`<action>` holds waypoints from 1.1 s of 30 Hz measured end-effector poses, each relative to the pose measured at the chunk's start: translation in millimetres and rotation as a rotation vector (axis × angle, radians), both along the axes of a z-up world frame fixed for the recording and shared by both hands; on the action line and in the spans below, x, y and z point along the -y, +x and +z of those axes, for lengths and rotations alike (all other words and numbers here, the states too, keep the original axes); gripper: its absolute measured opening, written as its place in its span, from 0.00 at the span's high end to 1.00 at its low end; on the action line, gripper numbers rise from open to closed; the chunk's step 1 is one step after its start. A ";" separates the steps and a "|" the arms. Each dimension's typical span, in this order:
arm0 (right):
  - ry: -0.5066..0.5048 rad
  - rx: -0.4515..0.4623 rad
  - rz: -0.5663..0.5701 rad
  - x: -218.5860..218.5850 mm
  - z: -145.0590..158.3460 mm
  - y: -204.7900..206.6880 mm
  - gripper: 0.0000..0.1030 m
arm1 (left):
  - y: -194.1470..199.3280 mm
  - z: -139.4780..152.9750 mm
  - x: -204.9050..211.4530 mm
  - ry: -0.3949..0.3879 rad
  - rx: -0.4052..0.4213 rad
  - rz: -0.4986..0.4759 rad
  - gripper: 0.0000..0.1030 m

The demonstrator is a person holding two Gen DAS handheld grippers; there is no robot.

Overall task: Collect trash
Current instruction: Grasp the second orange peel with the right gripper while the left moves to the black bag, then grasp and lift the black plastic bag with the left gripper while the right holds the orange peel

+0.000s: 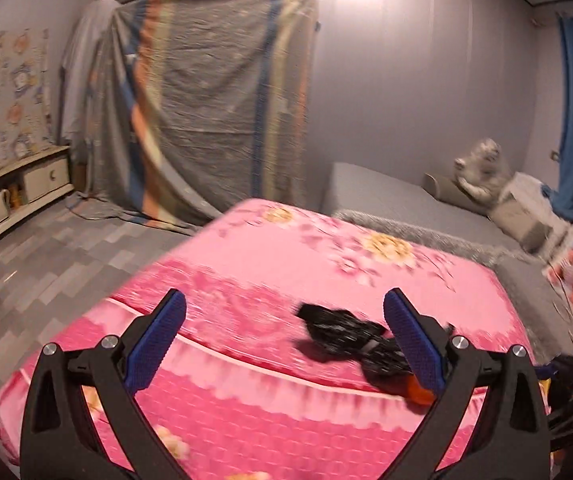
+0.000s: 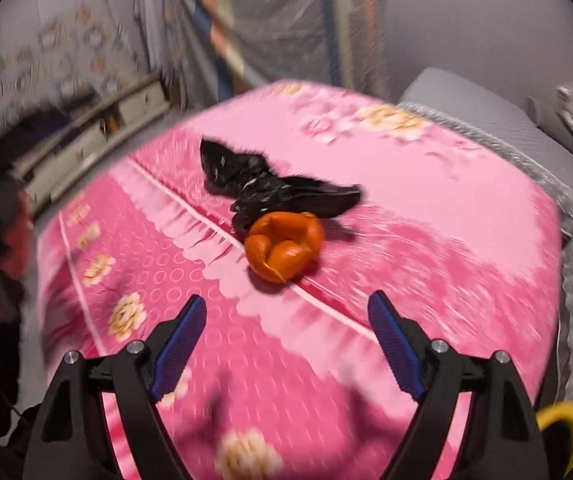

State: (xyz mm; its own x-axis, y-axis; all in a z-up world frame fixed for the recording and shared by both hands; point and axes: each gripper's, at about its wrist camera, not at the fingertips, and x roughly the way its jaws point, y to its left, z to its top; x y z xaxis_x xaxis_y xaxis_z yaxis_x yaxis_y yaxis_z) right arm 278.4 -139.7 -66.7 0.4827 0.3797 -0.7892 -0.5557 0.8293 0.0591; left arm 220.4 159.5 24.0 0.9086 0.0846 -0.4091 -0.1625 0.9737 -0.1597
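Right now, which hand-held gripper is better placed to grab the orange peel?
Probably the right hand-held gripper: open, with the orange peel centred just ahead. The left hand-held gripper has the peel at its far edge, partly behind the black bag.

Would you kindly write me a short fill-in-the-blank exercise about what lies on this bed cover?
1. The crumpled black plastic bag lies on a floral bed cover whose main colour is ____.
2. Touching the bag is a curled peel coloured ____.
3. The jaws of the right gripper are ____, holding nothing.
4. The left gripper holds ____.

Missing words: pink; orange; open; nothing
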 end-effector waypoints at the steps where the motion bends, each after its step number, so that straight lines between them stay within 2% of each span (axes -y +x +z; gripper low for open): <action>1: -0.021 -0.009 0.000 -7.4 -7.2 5.1 0.22 | -5.8 1.2 -9.2 0.002 0.013 0.024 0.08; 4: -0.105 -0.024 -0.013 -31.0 -27.7 24.7 0.22 | -9.9 0.0 -20.6 0.017 0.039 0.048 0.08; 11: -0.197 -0.064 -0.047 -56.1 -53.3 61.5 0.23 | 6.6 -23.5 -11.5 -0.042 -0.030 -0.076 0.08; 12: -0.204 -0.067 -0.052 -57.8 -55.5 65.2 0.30 | 9.5 -25.7 -7.6 -0.043 -0.036 -0.093 0.08; 13: -0.197 -0.077 -0.050 -58.1 -55.9 66.8 0.43 | 12.2 -29.2 -4.3 -0.039 -0.041 -0.101 0.08; 16: -0.177 -0.071 -0.057 -55.5 -50.7 65.1 0.56 | 21.6 -38.1 6.8 -0.030 -0.079 -0.128 0.08; 18: -0.132 -0.081 -0.057 -50.7 -46.7 64.1 0.61 | 25.7 -43.1 12.4 -0.043 -0.105 -0.155 0.08; 21: -0.051 -0.118 -0.060 -32.9 -38.3 55.6 0.62 | 34.4 -49.8 24.8 -0.033 -0.151 -0.198 0.08; 24: 0.050 -0.141 -0.074 -4.6 -27.3 40.6 0.62 | 41.2 -56.3 45.3 0.014 -0.192 -0.247 0.08; 26: 0.083 -0.129 -0.087 9.9 -20.4 29.3 0.62 | 49.7 -62.3 66.5 0.066 -0.226 -0.287 0.08; 30: 0.177 -0.119 -0.107 41.8 -5.4 6.9 0.61 | 69.2 -72.5 96.8 0.122 -0.267 -0.350 0.08; 33: 0.243 -0.125 -0.111 61.9 3.5 -7.0 0.61 | 91.5 -84.6 113.0 0.151 -0.327 -0.356 0.08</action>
